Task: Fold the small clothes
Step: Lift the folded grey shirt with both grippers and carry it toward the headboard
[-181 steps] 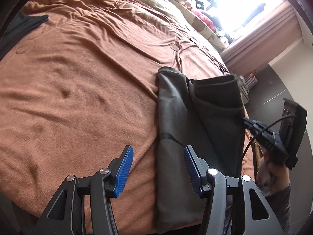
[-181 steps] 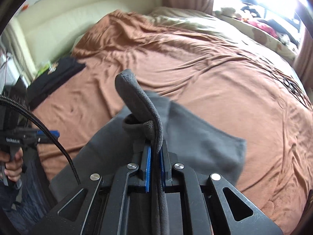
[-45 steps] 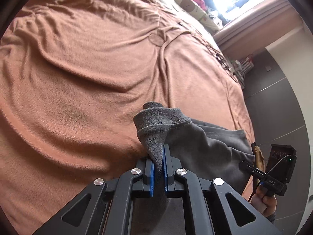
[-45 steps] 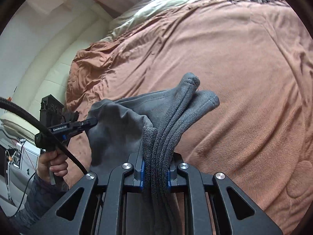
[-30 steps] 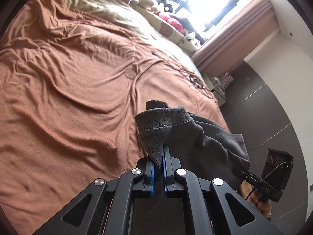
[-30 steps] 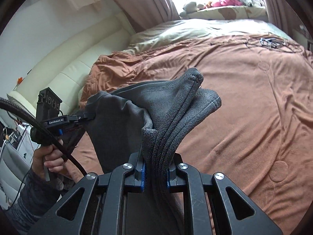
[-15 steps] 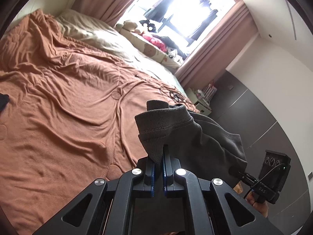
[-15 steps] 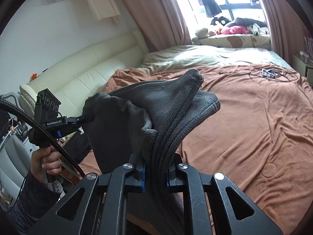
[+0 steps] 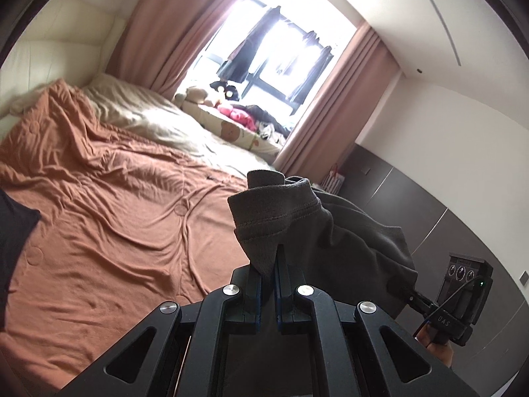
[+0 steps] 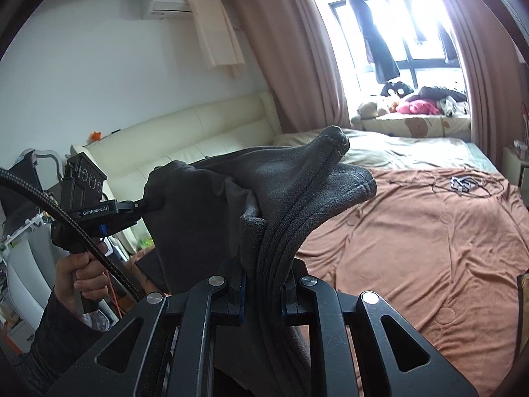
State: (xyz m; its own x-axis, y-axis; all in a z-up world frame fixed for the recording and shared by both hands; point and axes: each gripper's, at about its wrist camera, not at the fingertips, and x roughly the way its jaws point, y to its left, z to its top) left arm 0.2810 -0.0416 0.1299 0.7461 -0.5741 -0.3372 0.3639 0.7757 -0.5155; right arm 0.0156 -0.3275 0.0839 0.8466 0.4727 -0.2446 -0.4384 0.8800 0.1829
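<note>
Right now I have the grey garment (image 9: 337,231) lifted off the bed, hanging in the air between my two grippers. My left gripper (image 9: 268,271) is clamped tight on a hemmed corner of the cloth, the blue pads almost meeting with only a thin fold of fabric pinched between them; the stitched edge stands up above the jaws and the rest of the cloth trails off to the right. My right gripper (image 10: 263,284) is clenched on a thicker bunch, several layers of the same garment stacked edge-on between its pads, with two rounded folded ends sticking up and forward past the jaws. From the right wrist view I can see my left hand (image 10: 77,278) wrapped around the handle of the left tool, its tip gripping the far corner of the garment, so the fabric sags in a loose span from one tool to the other. From the left wrist view the right tool shows at the lower right, biting the other end of the cloth. Below and beyond the garment lies the brown blanket (image 9: 109,218), wrinkled and spread across the bed, with a pale cream cover (image 9: 158,125) further up toward the window (image 9: 281,49). Soft toys (image 10: 413,102) sit on the sill between pinkish curtains (image 9: 165,33). A dark piece of clothing (image 9: 13,231) rests at the left edge of the blanket, well apart from what I am holding. A cream padded headboard (image 10: 205,135) runs along the wall under an air conditioner (image 10: 167,0).
</note>
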